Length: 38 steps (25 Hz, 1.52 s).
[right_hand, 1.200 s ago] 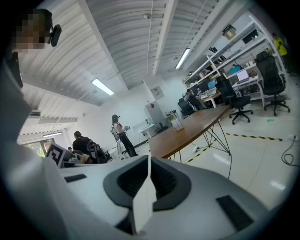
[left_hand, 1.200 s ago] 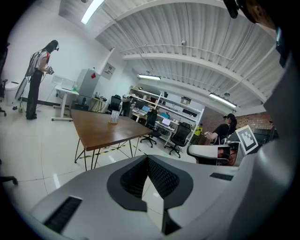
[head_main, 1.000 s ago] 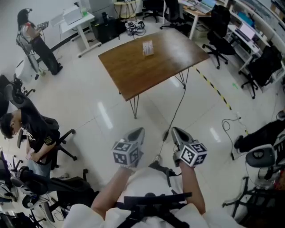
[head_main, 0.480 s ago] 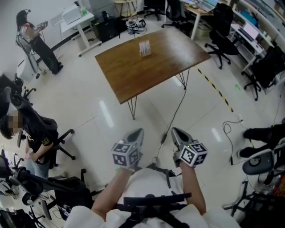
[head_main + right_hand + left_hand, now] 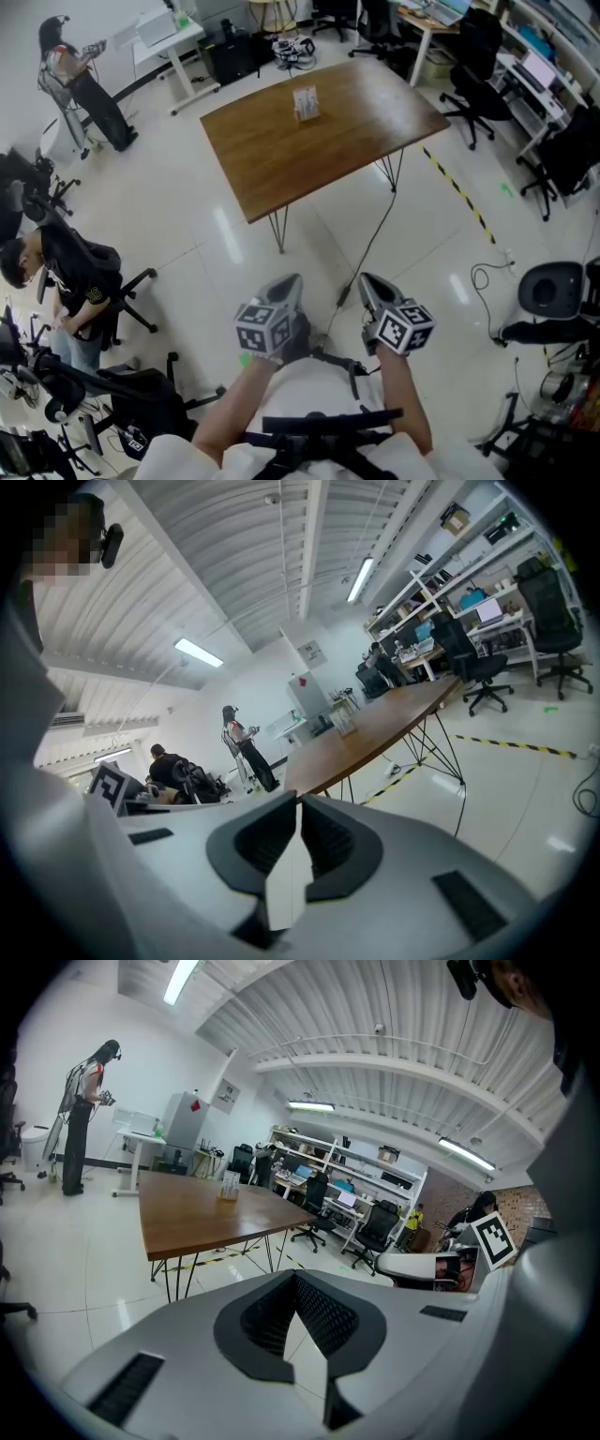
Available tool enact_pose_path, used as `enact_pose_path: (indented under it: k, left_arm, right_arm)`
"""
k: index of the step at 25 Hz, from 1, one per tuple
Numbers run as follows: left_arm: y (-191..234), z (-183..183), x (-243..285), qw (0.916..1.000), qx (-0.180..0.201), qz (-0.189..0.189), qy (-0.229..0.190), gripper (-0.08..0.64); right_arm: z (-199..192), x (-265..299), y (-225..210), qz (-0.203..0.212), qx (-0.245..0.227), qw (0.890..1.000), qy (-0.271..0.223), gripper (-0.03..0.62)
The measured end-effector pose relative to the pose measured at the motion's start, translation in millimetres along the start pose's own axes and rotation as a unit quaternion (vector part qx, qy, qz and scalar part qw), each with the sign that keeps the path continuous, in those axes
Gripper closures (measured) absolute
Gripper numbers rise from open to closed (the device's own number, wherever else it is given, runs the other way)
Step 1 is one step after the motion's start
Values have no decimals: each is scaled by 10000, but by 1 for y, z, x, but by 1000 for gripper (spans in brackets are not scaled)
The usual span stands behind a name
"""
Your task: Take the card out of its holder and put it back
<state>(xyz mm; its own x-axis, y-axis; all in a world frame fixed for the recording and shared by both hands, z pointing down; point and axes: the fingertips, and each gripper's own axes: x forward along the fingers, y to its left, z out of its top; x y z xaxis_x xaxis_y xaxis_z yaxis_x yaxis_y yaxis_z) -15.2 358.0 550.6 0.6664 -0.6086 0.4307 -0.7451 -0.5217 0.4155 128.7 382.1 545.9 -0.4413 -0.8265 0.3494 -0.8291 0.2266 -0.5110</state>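
A clear card holder [image 5: 306,101] with a card in it stands upright near the far edge of a brown wooden table [image 5: 281,159], several steps ahead of me. Both grippers are held low in front of my body, over the floor and well short of the table. My left gripper [image 5: 289,282] has its tips together and nothing between them. My right gripper [image 5: 367,280] is likewise shut and empty. The left gripper view shows the holder [image 5: 230,1185] small on the table [image 5: 187,1218] beyond its jaws. In the right gripper view the holder [image 5: 343,722] is far off too.
A black cable [image 5: 375,234] runs across the white floor under the table, and black-yellow tape [image 5: 459,192] lies to the right. Office chairs [image 5: 548,295] and desks stand at the right and back. A seated person [image 5: 66,272] is at the left, and another person [image 5: 80,80] stands at the back left.
The view and both grippers have drifted slightly toward the table. Neither gripper's jaws have changed. The chair at the right edge sits differently in view.
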Motion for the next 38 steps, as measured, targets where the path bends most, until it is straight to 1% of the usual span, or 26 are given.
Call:
enact_pose_path:
  k: [4, 9, 15, 20, 28, 31, 38]
  left_arm:
    - [5, 4, 15, 10000, -45, -5, 59, 572]
    - [17, 23, 40, 10000, -4, -45, 68, 572]
    - [26, 47, 74, 9998, 32, -177, 122, 572]
    - [44, 66, 106, 9996, -45, -201, 178, 572]
    - [74, 100, 149, 9994, -171, -183, 226, 572]
    - [85, 114, 159, 9993, -205, -192, 233, 572]
    - [122, 146, 182, 9995, -201, -146, 208, 572]
  right_arm:
    - [7, 13, -10, 16, 60, 10000, 41, 560]
    - [23, 35, -21, 15, 82, 10000, 23, 560]
    - [49, 59, -41, -163, 56, 9999, -14, 560]
    - [63, 88, -57, -213, 71, 9997, 75, 559]
    - [105, 130, -82, -362, 50, 9993, 61, 557]
    - [119, 147, -87, -420, 36, 9991, 49, 554]
    - [142, 192, -89, -413, 60, 9991, 5, 551]
